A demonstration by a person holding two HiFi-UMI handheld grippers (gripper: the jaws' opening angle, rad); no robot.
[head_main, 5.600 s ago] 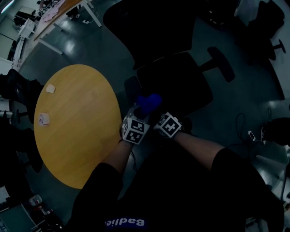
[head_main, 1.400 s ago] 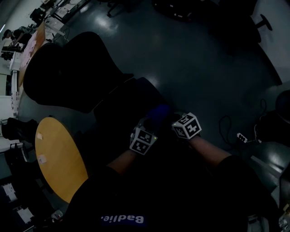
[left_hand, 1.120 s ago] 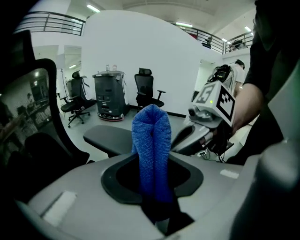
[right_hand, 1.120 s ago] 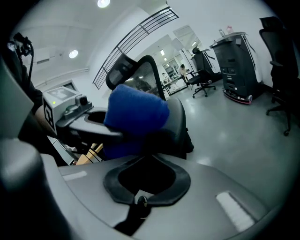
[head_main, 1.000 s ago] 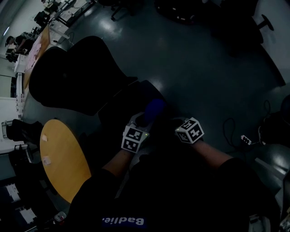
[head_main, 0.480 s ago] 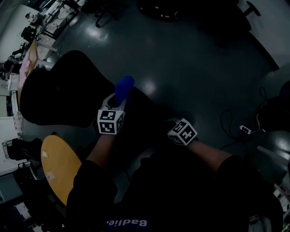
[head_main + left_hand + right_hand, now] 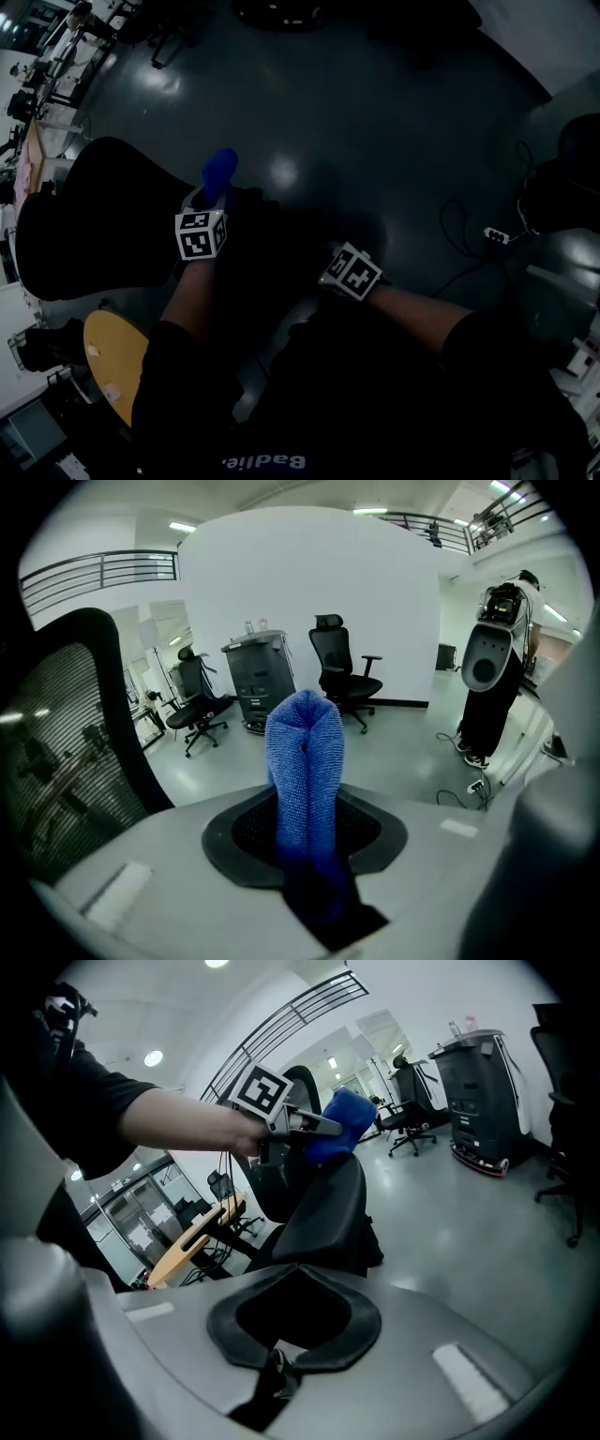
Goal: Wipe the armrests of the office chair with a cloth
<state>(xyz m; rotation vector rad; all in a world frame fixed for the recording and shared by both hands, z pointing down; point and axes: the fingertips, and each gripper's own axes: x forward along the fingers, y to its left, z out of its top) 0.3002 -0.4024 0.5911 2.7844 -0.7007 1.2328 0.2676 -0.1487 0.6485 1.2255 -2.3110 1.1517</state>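
Observation:
My left gripper (image 7: 210, 204) is shut on a folded blue cloth (image 7: 220, 172), which sticks up out of the jaws (image 7: 304, 752). It is raised beside the black office chair's backrest (image 7: 80, 234), whose mesh fills the left of the left gripper view (image 7: 66, 761). The right gripper (image 7: 345, 267) is lower and to the right, shut with nothing in it. In the right gripper view the chair's dark seat and side (image 7: 328, 1208) lie just ahead, with the cloth (image 7: 336, 1121) above them. The armrests are too dark to make out in the head view.
A round yellow table (image 7: 111, 367) is at the lower left, behind the chair. Cables and a power strip (image 7: 495, 234) lie on the grey floor to the right. Other office chairs (image 7: 342, 672), a grey cart (image 7: 258, 682) and a standing machine (image 7: 492, 667) are further off.
The left gripper has carried the cloth up and to the left, away from the right gripper, toward the chair's backrest. The right gripper has drifted slightly left and stayed low.

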